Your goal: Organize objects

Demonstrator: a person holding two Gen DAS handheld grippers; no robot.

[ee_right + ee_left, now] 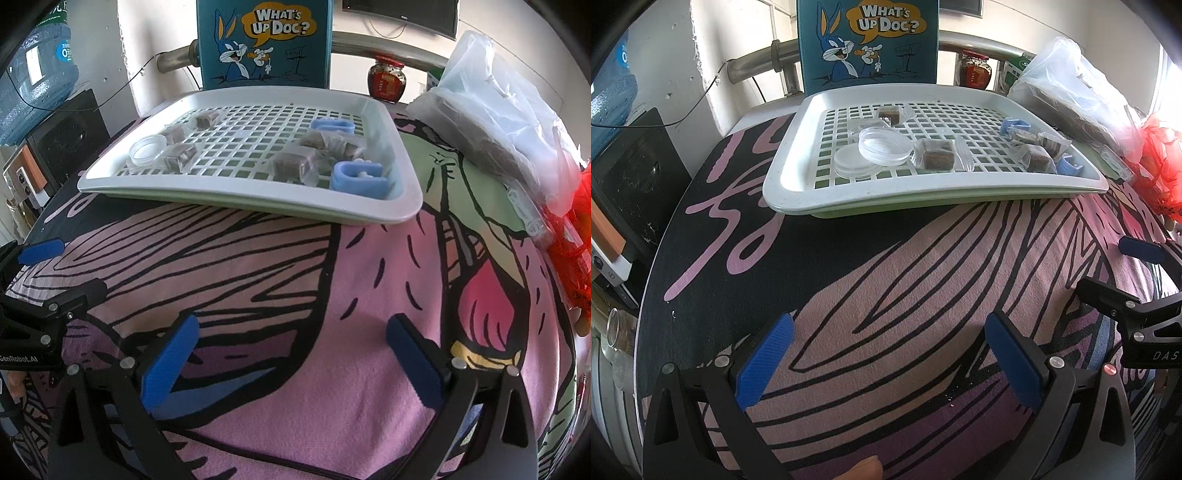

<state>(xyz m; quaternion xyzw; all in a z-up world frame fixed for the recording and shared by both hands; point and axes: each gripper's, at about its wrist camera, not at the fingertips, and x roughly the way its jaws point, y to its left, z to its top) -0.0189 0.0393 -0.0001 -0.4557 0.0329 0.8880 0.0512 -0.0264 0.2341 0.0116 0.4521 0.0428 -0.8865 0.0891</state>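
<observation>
Both claws spread, empty: left gripper (886, 358), right gripper (291, 354) staged at 6 o'clock of tray (406, 206), likely pre-reach.

The slotted tray (798, 192) looks like smooth matt white plastic, and the round containers (884, 146) on it are clear glossy plastic. The printed cover (295, 387) under it is soft, napped matt cloth. The gripper pads (764, 365) are rough-textured blue, on smooth black plastic arms with metal screws.

Bright daylight glares from the right; fisheye edges curve, dark.
</observation>
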